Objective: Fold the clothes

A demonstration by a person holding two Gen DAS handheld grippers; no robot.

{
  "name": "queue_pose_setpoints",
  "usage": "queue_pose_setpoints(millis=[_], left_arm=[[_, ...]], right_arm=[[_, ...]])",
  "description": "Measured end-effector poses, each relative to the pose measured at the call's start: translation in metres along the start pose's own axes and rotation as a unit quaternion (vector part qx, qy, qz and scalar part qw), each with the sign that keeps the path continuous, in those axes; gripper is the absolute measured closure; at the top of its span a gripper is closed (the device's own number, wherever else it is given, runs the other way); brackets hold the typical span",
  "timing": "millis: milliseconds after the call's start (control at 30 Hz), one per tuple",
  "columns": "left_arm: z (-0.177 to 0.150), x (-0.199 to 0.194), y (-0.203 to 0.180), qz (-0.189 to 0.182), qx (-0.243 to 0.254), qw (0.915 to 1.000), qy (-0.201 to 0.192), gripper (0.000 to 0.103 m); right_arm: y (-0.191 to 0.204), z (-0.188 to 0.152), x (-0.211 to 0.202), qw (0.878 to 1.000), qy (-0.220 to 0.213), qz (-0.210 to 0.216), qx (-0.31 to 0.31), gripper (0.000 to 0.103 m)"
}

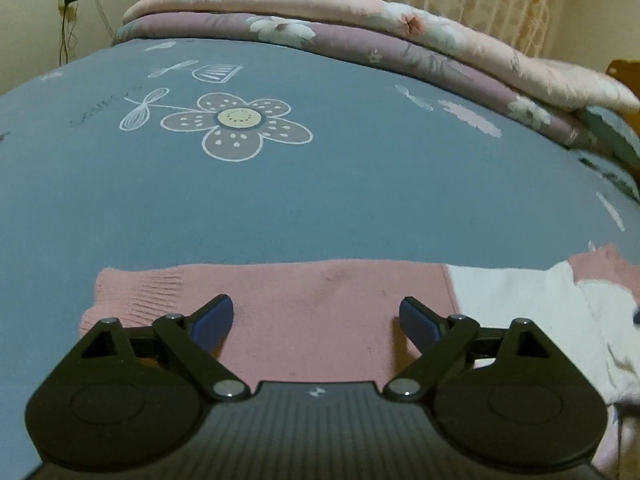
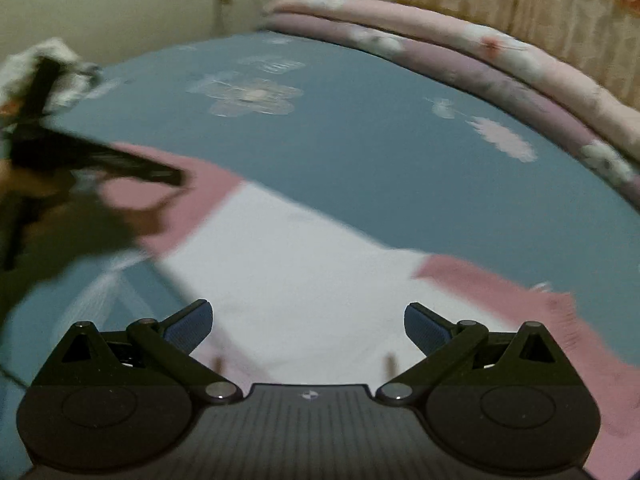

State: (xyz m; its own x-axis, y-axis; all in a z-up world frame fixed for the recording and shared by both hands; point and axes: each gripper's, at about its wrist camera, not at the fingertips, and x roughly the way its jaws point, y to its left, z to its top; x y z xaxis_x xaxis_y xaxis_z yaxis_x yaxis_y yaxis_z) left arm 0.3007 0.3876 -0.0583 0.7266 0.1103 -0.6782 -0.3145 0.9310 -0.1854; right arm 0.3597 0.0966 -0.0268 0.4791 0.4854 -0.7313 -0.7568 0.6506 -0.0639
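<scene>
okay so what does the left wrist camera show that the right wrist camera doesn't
Only the left wrist view: the ribbed cuff of the pink sleeve, sharp, under the open left gripper.

Only the right wrist view: the garment's white body with a pink sleeve on each side, below the open right gripper; the left gripper seen from outside, blurred.

Both: the pink and white garment, the blue flowered sheet and the folded quilts at its far edge.

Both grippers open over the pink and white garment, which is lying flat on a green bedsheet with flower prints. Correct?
Nearly. The bedsheet is blue-grey, not green; the left wrist view shows it clearly. The rest holds: the left gripper and right gripper both stand open with nothing between the pads, over the pink and white garment, which lies flat on the flower-printed sheet.
</scene>
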Motion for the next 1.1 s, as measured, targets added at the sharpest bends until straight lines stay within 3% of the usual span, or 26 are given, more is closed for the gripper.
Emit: queue_pose_setpoints(millis=[67,167,267,500,667,800,867,967,1100], left_arm=[[0.000,-0.001,0.004,-0.006,-0.006,1.0000,-0.004,0.011],[0.001,-0.003,0.007,-0.017,-0.015,0.9997,-0.009,0.011],[0.002,-0.001,0.011,-0.027,-0.025,0.9992,-0.011,0.011],[0.000,0.003,0.003,-0.018,-0.011,0.9997,-0.013,0.006],[0.002,0.007,-0.007,0.002,0.009,1.0000,-0.004,0.003],[0.008,0.005,-0.024,0.037,0.028,0.9988,0.016,0.003],[0.010,-0.001,-0.038,0.030,0.042,0.9986,0.014,0.003],[0.015,-0.014,-0.065,-0.006,0.057,0.9983,0.012,0.003],[0.019,-0.029,-0.112,-0.086,0.078,0.9931,0.017,0.003]], right_arm=[[-0.019,0.009,0.020,1.000,0.009,-0.013,0.022,0.000],[-0.046,0.013,0.063,0.996,0.057,-0.003,0.075,0.000],[-0.057,0.014,0.077,0.994,0.049,-0.005,0.099,0.000],[-0.059,0.001,0.019,0.992,0.038,-0.001,0.124,0.000],[-0.062,-0.043,-0.040,0.988,0.058,-0.067,0.130,0.000],[-0.072,-0.087,-0.085,0.973,0.072,-0.126,0.178,0.000],[-0.078,-0.109,-0.104,0.963,0.077,-0.155,0.205,0.000],[-0.088,-0.139,-0.132,0.945,0.073,-0.196,0.252,0.000],[-0.101,-0.173,-0.154,0.921,0.056,-0.226,0.313,0.000]])
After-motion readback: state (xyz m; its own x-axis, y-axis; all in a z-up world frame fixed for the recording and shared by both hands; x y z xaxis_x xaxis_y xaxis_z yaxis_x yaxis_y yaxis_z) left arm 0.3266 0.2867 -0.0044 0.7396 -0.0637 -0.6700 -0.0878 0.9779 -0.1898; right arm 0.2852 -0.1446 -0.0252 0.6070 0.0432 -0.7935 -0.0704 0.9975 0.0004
